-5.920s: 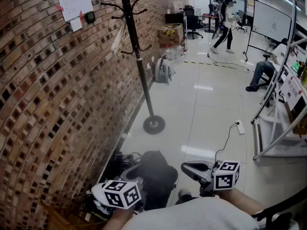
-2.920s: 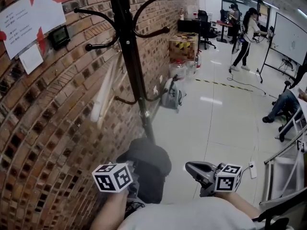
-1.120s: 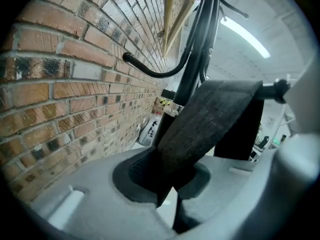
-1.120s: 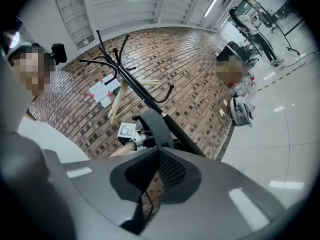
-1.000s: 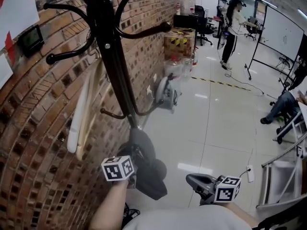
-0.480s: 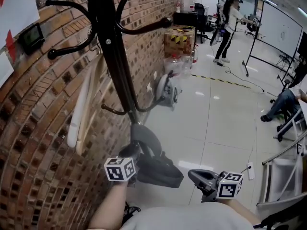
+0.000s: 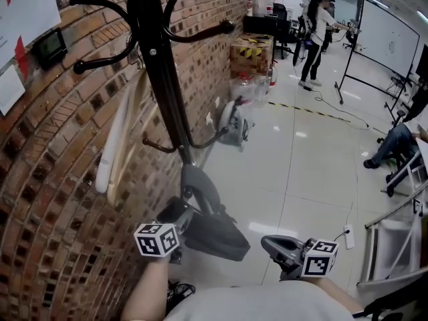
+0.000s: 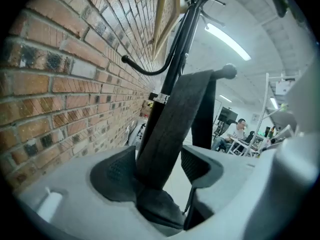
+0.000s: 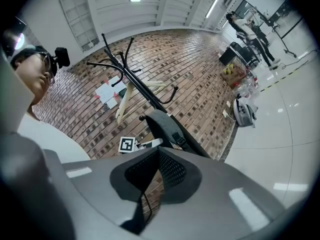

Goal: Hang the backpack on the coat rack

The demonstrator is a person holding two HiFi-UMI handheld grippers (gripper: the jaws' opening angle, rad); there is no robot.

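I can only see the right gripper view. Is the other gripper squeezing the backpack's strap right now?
Observer: No. The left gripper view shows that the left gripper has just been opening its jaws. They stand wide apart, and the strap runs between them unclamped.
Child: Where's the big part of the bag? My gripper blocks it.
Observer: In the head view the backpack hangs below its strap, close beside the pole of the coat rack and right next to the left gripper.
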